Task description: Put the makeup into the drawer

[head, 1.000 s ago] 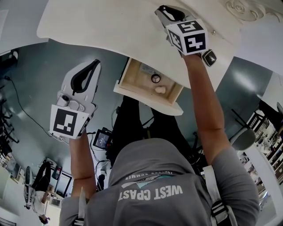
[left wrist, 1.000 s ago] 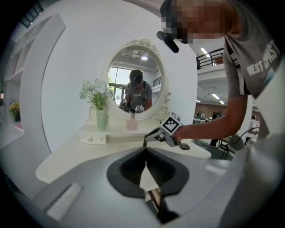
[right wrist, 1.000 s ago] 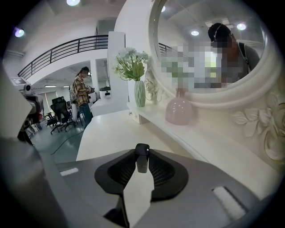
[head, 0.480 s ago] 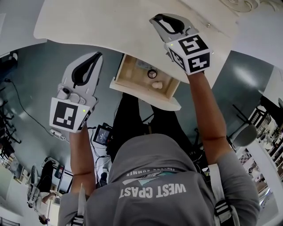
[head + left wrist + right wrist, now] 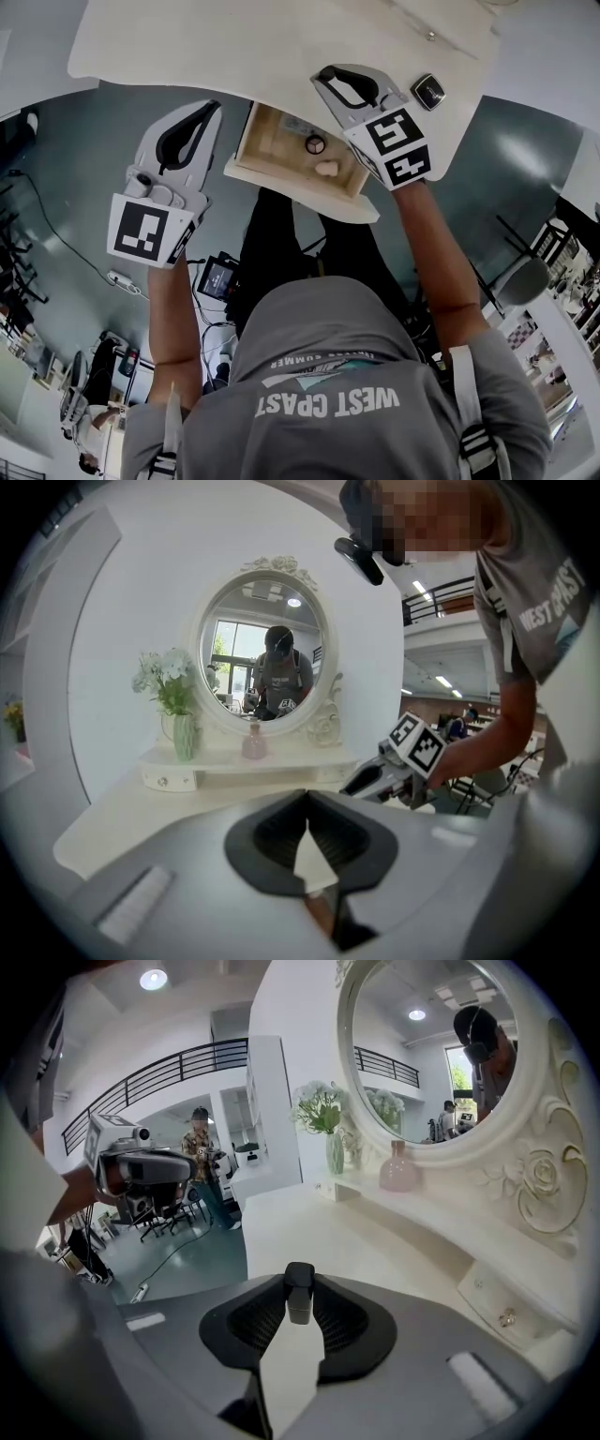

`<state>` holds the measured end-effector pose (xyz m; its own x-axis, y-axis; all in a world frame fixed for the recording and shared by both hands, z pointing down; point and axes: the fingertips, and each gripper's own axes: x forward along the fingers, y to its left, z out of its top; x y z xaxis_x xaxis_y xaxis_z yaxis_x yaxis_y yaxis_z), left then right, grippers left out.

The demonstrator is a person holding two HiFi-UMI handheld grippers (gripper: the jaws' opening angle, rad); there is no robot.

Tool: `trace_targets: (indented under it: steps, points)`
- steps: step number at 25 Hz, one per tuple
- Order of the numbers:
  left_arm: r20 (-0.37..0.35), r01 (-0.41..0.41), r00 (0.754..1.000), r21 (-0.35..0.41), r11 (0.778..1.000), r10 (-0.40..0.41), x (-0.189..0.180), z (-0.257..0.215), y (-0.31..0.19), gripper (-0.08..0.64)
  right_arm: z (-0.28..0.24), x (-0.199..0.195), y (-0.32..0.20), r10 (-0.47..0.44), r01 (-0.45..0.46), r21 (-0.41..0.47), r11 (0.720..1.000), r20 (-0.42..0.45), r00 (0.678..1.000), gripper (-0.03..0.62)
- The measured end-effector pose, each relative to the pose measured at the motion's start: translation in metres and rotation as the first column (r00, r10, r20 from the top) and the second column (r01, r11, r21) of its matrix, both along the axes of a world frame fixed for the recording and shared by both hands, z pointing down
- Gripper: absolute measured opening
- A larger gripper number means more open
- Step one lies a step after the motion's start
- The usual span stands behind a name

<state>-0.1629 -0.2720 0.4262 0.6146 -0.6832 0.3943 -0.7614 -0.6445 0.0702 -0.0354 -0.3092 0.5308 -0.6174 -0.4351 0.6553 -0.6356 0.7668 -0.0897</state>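
Your right tongs (image 5: 328,77), clenched on a small dark makeup piece (image 5: 299,1290), have swung back across the bench (image 5: 216,47) toward the open drawer (image 5: 291,186). Your left tongs (image 5: 208,108) are closed and empty. Dropping it in looks next.

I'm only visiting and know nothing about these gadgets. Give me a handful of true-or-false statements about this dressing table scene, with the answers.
1. The drawer under the table top is open. True.
2. The right gripper is empty. False: it is clamped on a small black makeup item.
3. The left gripper has its jaws together with nothing between them. True.
4. The drawer has nothing in it. False: a small ring and a pale lump lie inside.
5. A pink bottle stands below the mirror. True.
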Motion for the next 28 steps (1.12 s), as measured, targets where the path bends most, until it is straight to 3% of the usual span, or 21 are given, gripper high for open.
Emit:
trace_targets:
  steps: [14,19,28]
  points:
    - [-0.005,-0.013,1.000,-0.018,1.000,0.013,0.022,0.009,0.039,0.002,0.033,0.003,0.104,-0.080,0.079,-0.080,0.994,-0.011,0.997,0.094]
    - [-0.005,-0.001,1.000,-0.029,1.000,0.001,0.004,0.029,0.054,0.002,0.070,-0.016,0.128,-0.131,0.127,-0.103,0.987,-0.036,0.991,0.095]
    - [-0.005,0.030,1.000,-0.033,0.999,-0.030,0.021,0.020,0.088,0.002,0.114,-0.002,0.170,-0.261,0.248,-0.140,0.959,-0.081,0.962,0.095]
